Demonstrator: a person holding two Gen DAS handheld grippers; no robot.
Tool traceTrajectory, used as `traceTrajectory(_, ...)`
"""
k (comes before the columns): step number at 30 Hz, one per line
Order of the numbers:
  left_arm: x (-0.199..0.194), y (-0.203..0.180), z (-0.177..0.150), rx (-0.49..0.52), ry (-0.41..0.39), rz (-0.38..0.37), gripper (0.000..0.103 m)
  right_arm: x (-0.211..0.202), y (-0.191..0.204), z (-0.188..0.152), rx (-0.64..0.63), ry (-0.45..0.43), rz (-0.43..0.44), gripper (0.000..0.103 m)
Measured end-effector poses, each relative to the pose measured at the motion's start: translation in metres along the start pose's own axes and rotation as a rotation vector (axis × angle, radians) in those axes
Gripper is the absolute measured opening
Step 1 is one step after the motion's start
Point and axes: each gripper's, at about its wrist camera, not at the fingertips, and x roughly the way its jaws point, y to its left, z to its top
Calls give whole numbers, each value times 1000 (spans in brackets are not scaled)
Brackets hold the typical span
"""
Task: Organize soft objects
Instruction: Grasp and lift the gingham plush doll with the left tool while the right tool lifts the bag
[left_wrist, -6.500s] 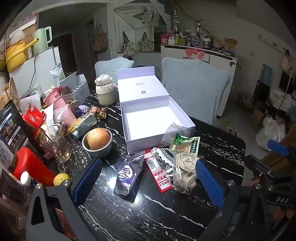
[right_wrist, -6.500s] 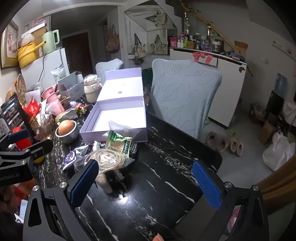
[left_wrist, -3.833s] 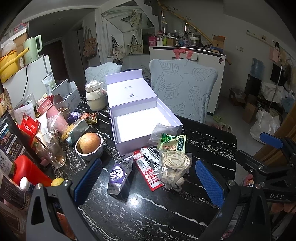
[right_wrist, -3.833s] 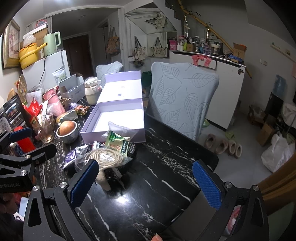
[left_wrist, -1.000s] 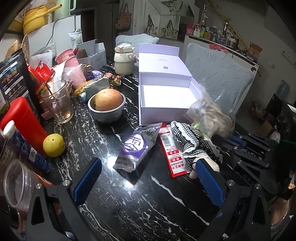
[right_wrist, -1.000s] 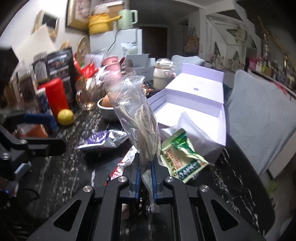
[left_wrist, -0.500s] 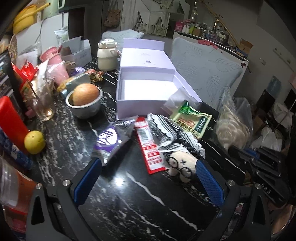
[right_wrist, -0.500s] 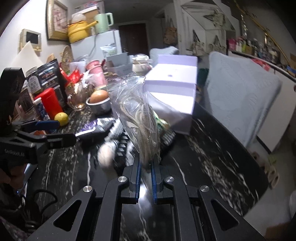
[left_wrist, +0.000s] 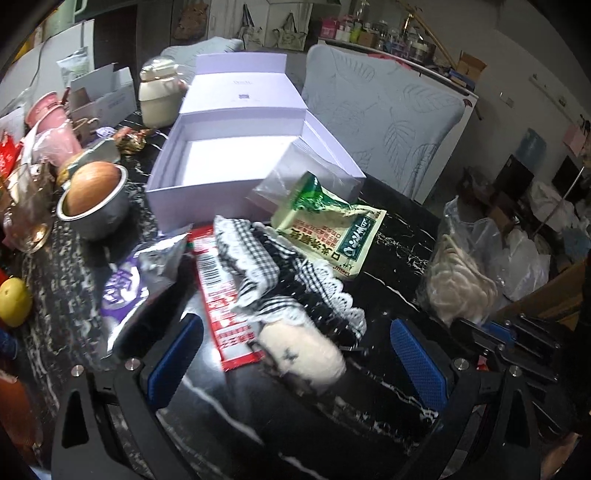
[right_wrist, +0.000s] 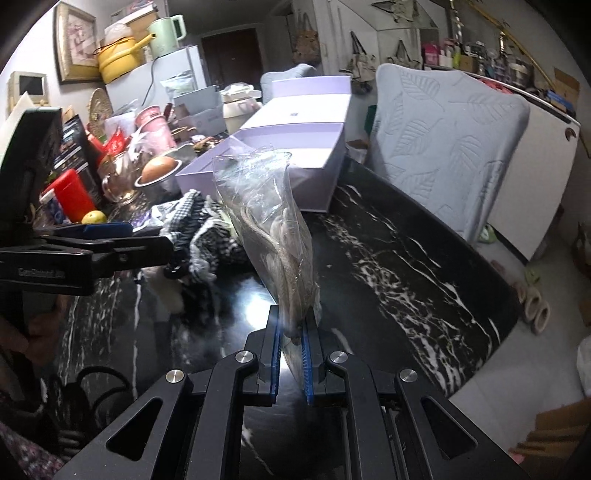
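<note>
My right gripper (right_wrist: 290, 345) is shut on a clear plastic bag of coiled cream cord (right_wrist: 273, 229) and holds it upright above the black marble table (right_wrist: 388, 258); the bag also shows in the left wrist view (left_wrist: 461, 273) at the right. My left gripper (left_wrist: 291, 354) is open, its blue pads either side of a white plush doll in a black-and-white checked dress (left_wrist: 280, 288) that lies on the table. An open lilac box (left_wrist: 236, 162) stands behind it, its inside bare.
A green snack packet (left_wrist: 332, 225), a red packet (left_wrist: 221, 291) and a purple foil bag (left_wrist: 129, 280) lie around the doll. A metal bowl with an onion (left_wrist: 94, 195), a glass, a lemon (left_wrist: 13, 301) and cluttered packages stand at left. A leaf-patterned chair (right_wrist: 450, 147) is behind the table.
My left gripper has moved forward and down so the doll lies between its open pads. My right gripper still holds the cord bag, now further right of the pile.
</note>
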Motion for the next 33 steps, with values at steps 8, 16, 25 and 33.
traceTrajectory(8, 30, -6, 6, 6, 47, 18, 103, 4, -11, 1, 24, 3, -5, 10)
traceTrajectory(16, 47, -2, 5, -23, 88, 26, 80, 4, -13, 1, 27, 1, 4, 10)
traceTrajectory(25, 36, 4, -8, -34, 62, -22, 56, 6, -10, 1, 29, -3, 15, 10)
traceTrajectory(33, 16, 4, -21, -32, 57, -33, 56, 3, -1, -4, 16, -1, 28, 10)
